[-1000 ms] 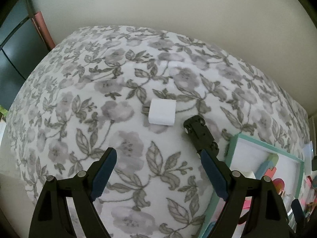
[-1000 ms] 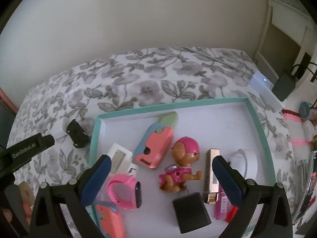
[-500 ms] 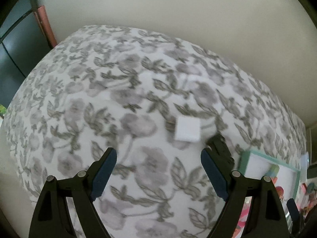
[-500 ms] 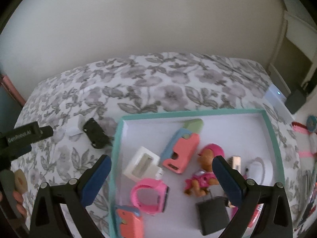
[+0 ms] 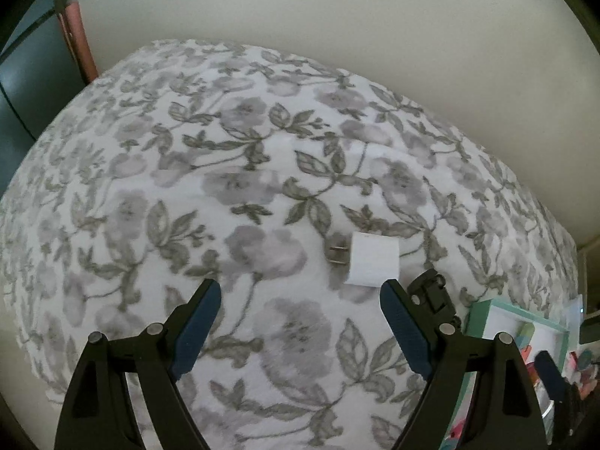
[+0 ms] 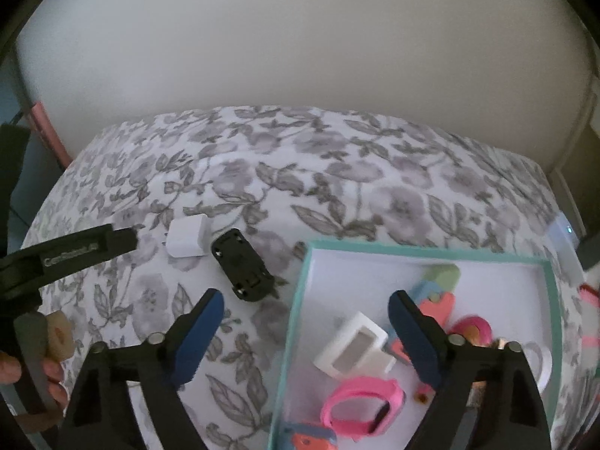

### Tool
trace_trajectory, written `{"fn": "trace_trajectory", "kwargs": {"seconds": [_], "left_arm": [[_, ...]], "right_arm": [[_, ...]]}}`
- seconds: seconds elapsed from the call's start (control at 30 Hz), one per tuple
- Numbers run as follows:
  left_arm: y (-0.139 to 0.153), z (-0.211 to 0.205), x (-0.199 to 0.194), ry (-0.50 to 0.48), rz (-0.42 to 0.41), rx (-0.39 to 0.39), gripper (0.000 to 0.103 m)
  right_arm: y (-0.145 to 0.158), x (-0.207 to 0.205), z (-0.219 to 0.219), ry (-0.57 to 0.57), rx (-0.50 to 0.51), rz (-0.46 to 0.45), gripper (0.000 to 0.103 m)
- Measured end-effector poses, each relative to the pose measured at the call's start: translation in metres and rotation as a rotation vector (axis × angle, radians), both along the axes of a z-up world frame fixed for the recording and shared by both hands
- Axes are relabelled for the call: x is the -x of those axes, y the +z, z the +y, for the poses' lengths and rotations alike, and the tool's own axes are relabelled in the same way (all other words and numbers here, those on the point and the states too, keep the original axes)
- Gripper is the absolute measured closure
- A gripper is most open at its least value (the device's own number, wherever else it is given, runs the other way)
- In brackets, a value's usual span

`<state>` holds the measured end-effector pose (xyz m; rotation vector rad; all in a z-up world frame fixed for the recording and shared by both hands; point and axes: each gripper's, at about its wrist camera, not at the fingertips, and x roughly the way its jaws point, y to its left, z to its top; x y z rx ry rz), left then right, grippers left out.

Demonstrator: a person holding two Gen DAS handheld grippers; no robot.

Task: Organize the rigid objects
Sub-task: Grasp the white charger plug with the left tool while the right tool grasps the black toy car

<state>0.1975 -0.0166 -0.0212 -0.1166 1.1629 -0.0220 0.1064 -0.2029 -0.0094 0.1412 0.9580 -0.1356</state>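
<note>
A white plug-in charger (image 5: pixel 375 264) lies on the flowered bedspread (image 5: pixel 240 195), prongs to the left. Close to its right lies a small black plastic piece (image 5: pixel 431 292). My left gripper (image 5: pixel 300 292) hovers open just short of the charger, nothing between its fingers. In the right wrist view the charger (image 6: pixel 186 240) and the black piece (image 6: pixel 242 264) lie left of the teal tray (image 6: pixel 303 292). My right gripper (image 6: pixel 306 300) hangs over the tray's left rim; its jaws are closing and the pads press on nothing. The left gripper (image 6: pixel 123 240) reaches in from the left.
The tray holds a white box (image 6: pixel 354 345), a pink watch (image 6: pixel 362 405), a pink, blue and green toy (image 6: pixel 438 285) and several other small things. A person's hand (image 6: pixel 22 367) holds the left gripper's handle. A wall stands behind the bed; a white device (image 6: pixel 566 232) sits at the right.
Both grippers have moved left. The charger and black piece slid right and lower in the left view. The tray slid right in the right view, and the right fingers stand slightly narrower.
</note>
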Motion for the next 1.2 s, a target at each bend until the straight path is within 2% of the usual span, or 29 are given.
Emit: {"fn": "trace_trajectory", "kwargs": {"seconds": [0.13,0.3,0.37,0.43,0.8,0.93,1.07,1.1,1.2], "left_arm": [[-0.005,-0.006,-0.013,-0.034,-0.001,0.036,0.016],[-0.017,-0.013,-0.028,-0.067,0.025,0.071,0.016],[-0.020,-0.016,-0.033,-0.075,0.031,0.061,0.016],[-0.024,-0.019,-0.037,-0.095,0.038,0.056,0.016],[-0.054,-0.038,-0.050,-0.165,0.071,0.032,0.016],[-0.060,-0.042,-0.054,-0.179,0.076,0.027,0.016],[-0.063,-0.046,-0.055,-0.188,0.073,0.013,0.020],[-0.063,-0.046,-0.055,-0.191,0.071,0.009,0.027],[-0.061,-0.047,-0.055,-0.202,0.062,0.004,0.037]], "right_arm": [[-0.003,-0.013,0.010,0.051,-0.001,0.000,0.025],[-0.011,-0.033,0.026,0.127,0.012,0.023,0.032],[-0.015,-0.039,0.032,0.150,0.025,0.028,0.033],[-0.019,-0.044,0.036,0.170,0.035,0.043,0.039],[-0.046,-0.068,0.040,0.200,0.052,0.106,0.040],[-0.054,-0.074,0.036,0.189,0.025,0.124,0.043],[-0.061,-0.079,0.036,0.192,0.021,0.140,0.050],[-0.062,-0.079,0.036,0.192,0.020,0.145,0.050],[-0.066,-0.079,0.036,0.193,0.005,0.158,0.062]]}}
